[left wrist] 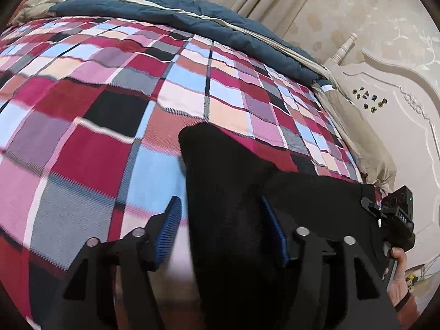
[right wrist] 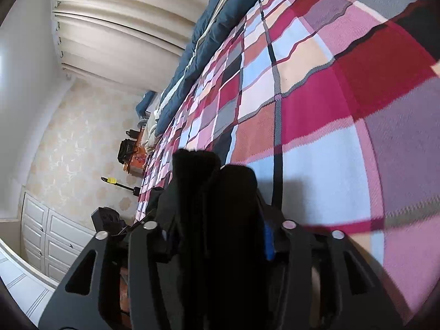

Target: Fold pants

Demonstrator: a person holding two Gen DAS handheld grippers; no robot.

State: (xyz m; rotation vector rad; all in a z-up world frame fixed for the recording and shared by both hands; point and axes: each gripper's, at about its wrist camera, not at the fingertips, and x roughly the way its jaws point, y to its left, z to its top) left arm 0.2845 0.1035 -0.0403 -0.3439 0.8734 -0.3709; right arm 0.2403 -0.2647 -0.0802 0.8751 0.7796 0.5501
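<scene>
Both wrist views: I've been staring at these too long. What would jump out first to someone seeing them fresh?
The loud checked bedspread in red, pink, blue and black fills most of both views. Against it, the black pants stand out, bunched between the left gripper's blue pads, with the right gripper closed on another fold of them. A rumpled dark blue quilt lies along the bed's far edge by the curtains.

left gripper [left wrist: 222, 231]: black frame, silver bolts | fingers [left wrist: 169, 231]: ribbed blue pads | hand [left wrist: 397, 283]: bare skin, reddish cuff
</scene>
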